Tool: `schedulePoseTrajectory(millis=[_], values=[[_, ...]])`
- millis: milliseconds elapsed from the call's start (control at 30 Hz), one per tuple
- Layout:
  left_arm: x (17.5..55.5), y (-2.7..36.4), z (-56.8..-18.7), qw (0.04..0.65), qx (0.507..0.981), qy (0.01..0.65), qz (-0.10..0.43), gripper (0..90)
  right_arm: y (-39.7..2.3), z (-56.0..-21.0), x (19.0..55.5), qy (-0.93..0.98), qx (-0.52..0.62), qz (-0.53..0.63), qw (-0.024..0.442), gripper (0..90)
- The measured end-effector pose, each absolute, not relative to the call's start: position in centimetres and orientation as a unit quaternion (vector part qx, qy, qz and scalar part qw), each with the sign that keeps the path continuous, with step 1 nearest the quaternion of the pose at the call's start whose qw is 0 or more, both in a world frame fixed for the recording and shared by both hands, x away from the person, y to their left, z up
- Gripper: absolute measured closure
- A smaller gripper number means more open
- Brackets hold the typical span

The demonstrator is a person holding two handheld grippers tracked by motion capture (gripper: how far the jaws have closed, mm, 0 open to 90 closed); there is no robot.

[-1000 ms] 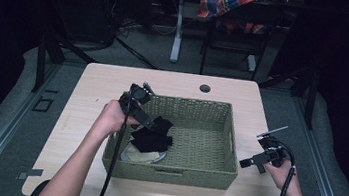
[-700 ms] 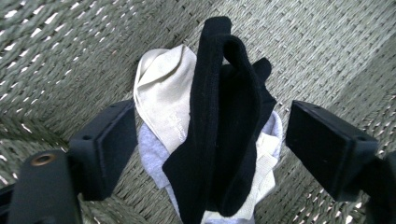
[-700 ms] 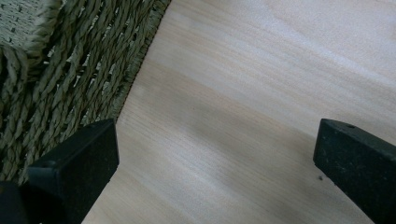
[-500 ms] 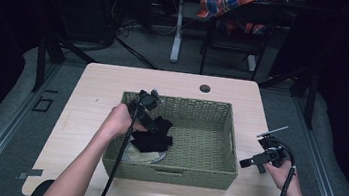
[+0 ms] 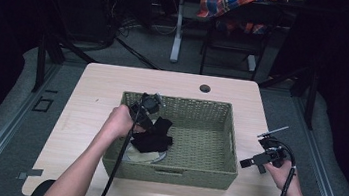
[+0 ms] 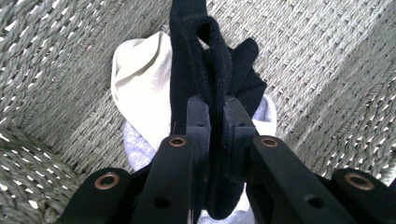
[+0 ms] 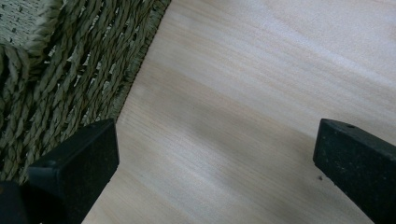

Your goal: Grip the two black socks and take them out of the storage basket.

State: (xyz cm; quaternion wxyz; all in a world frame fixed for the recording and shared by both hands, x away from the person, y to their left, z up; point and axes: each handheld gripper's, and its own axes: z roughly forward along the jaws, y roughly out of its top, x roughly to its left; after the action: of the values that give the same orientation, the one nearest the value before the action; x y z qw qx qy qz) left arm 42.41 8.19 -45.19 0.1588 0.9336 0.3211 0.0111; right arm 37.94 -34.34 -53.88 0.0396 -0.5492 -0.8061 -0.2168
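Observation:
A woven basket (image 5: 173,174) stands in the middle of the wooden table (image 5: 97,93). At its left end lies a black cloth (image 5: 156,136) on a white cloth (image 5: 145,156). My left gripper (image 5: 149,123) reaches down into the basket. Its jaws have just been closing and now pinch a fold of the black cloth (image 6: 194,70), as the left gripper (image 6: 215,112) view shows. Under it lie the white cloth (image 6: 140,79) and a pale grey one (image 6: 137,147). My right gripper (image 5: 244,163) hovers open to the right of the basket, with only bare table between its jaws (image 7: 215,149).
The basket's outer wall (image 7: 70,60) lies close to my right gripper's left jaw. A round cable hole (image 5: 205,88) sits near the table's far edge. A plaid cloth (image 5: 239,3) hangs on a chair beyond the table. Bare table runs along the basket's left and far sides.
My left gripper has dipped a little further into the basket and shut on the black cloth. The right hand has stayed where it was.

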Motion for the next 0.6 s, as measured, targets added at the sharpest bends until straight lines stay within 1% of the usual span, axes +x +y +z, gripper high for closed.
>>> schedulePoseTrajectory(millis=[167, 267, 367, 400, 467, 533, 600], values=[[42.4, 8.5, -44.2, 0.168, 0.931, 0.323, 0.015, 83.9, -34.5, -53.7, 38.0, -0.813, -0.541, -0.209, 0.044, 0.2], [42.5, 8.6, -43.0, 0.166, 0.933, 0.319, 0.023, 83.8, -34.4, -53.8, 37.9, -0.806, -0.549, -0.218, 0.04, 0.2], [42.6, 8.7, -42.1, 0.165, 0.934, 0.317, 0.029, 83.5, -34.5, -53.7, 38.0, -0.816, -0.537, -0.209, 0.045, 0.2], [42.6, 8.7, -41.8, 0.164, 0.934, 0.316, 0.031, 83.4, -34.2, -53.9, 37.8, -0.802, -0.551, -0.227, 0.039, 0.2], [42.7, 8.7, -41.2, 0.163, 0.934, 0.315, 0.036, 83.4, -34.5, -53.6, 38.1, -0.819, -0.534, -0.205, 0.046, 0.2], [42.7, 8.7, -40.6, 0.162, 0.935, 0.313, 0.038, 83.5, -34.3, -53.8, 37.9, -0.807, -0.547, -0.22, 0.038, 0.2], [42.7, 8.7, -40.0, 0.157, 0.937, 0.309, 0.041, 83.4, -34.5, -53.6, 38.0, -0.816, -0.537, -0.21, 0.044, 0.2]])
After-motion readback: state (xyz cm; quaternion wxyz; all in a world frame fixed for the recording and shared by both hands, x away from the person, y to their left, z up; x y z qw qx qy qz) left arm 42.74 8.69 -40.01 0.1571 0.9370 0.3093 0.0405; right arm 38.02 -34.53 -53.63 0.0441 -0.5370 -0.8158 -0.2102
